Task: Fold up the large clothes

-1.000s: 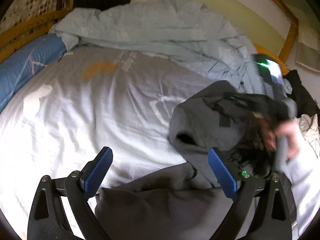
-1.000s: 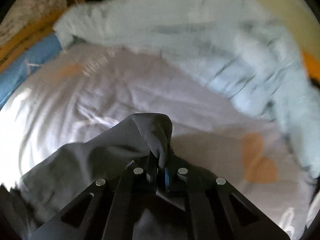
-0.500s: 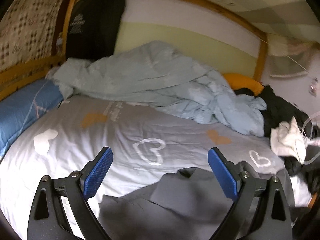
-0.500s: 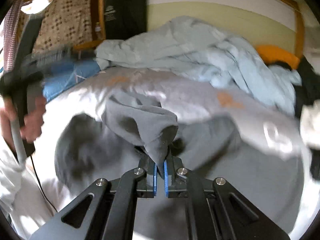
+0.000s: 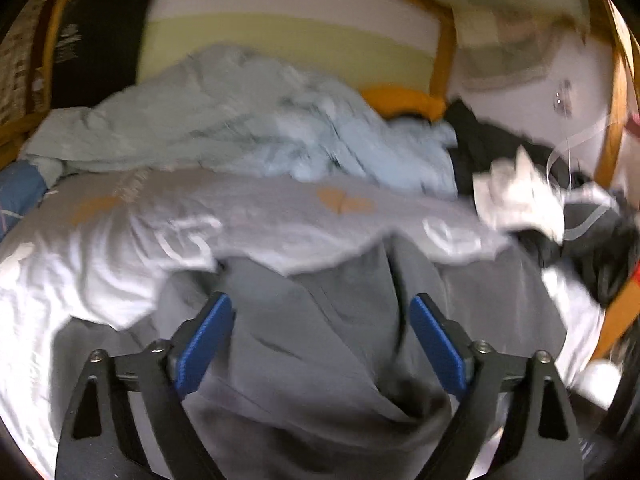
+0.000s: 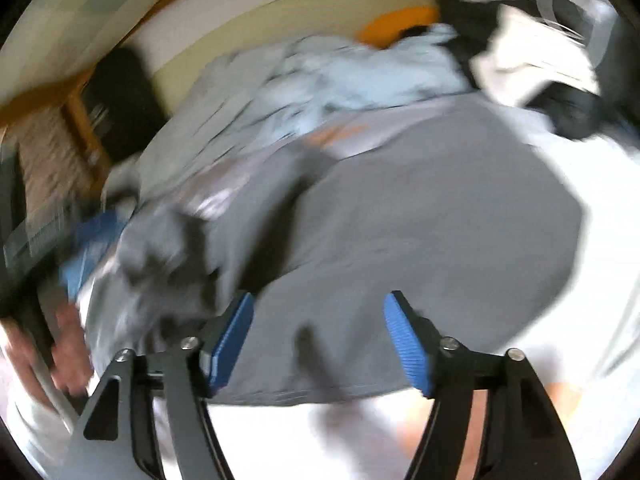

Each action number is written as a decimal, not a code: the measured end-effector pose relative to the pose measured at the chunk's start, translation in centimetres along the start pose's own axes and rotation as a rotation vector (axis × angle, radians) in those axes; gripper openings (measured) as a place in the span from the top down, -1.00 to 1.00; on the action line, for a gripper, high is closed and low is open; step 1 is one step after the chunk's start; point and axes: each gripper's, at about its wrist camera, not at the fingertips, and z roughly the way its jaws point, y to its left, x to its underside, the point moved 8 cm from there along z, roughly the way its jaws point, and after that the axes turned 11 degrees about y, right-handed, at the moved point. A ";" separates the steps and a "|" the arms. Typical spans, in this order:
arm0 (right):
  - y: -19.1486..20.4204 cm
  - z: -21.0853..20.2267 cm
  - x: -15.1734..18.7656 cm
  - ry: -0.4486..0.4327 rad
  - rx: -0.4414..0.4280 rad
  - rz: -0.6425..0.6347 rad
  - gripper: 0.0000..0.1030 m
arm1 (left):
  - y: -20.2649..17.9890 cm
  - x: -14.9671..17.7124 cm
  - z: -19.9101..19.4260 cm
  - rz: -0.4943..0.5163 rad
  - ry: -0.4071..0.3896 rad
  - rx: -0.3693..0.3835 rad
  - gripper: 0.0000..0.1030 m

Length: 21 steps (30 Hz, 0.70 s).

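With both the left gripper [image 5: 320, 340] and right gripper [image 6: 320, 340] spread wide and empty, the grey garment [image 6: 420, 208] ahead is judged only partly folded.

A bed covered by a white sheet [image 5: 92, 256] printed with hearts fills the scene, with a rumpled pale-blue duvet [image 5: 248, 128] heaped at its far side. Behind it runs a cream and pale-green wall [image 5: 288, 36] framed by orange wooden rails [image 5: 444, 48]; an orange pillow [image 5: 404, 98] lies far right, beside dark clothes [image 5: 480, 140].

Pale print on the dark hanging cloth [image 5: 66, 46] and the bedsheet [image 5: 132, 186] is too blurred to read
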 end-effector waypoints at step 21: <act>-8.5 3.6 -3.3 0.084 0.077 0.293 0.50 | -0.3 9.0 4.3 -0.159 0.177 0.055 -0.41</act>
